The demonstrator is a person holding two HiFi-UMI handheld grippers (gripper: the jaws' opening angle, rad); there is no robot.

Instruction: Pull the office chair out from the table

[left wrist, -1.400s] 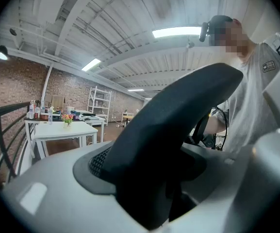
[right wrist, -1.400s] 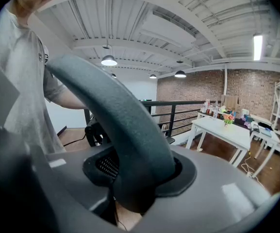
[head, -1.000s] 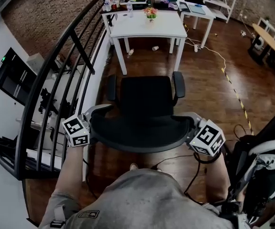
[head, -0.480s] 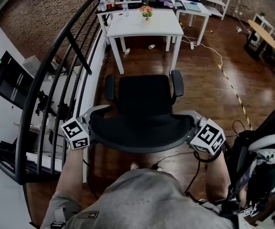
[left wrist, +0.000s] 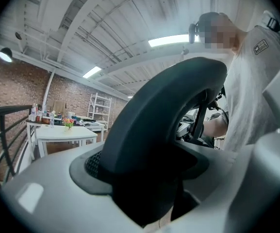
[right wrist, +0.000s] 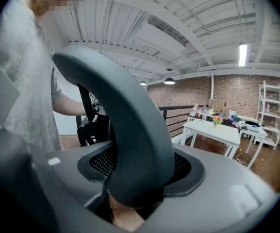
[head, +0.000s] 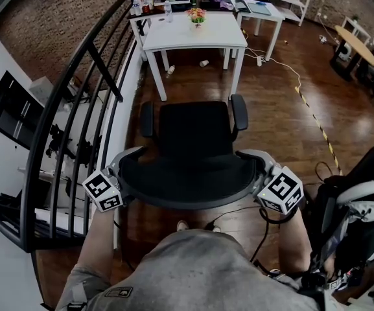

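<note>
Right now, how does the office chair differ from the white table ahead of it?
The office chair is black, the table white. The chair stands close to the person, the table farther off, with floor between them. The table carries flowers, the chair nothing. Both stand beside the railing.

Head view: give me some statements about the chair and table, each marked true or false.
1. The office chair is tucked under the white table. False: it stands clear of it, with wooden floor between them.
2. Some flowers stand on the white table. True.
3. The chair's backrest sits between the jaws of the left gripper and the right gripper. True; both pairs of jaws have just been opening.
4. The chair has no armrests. False: there is one armrest on each side.
</note>
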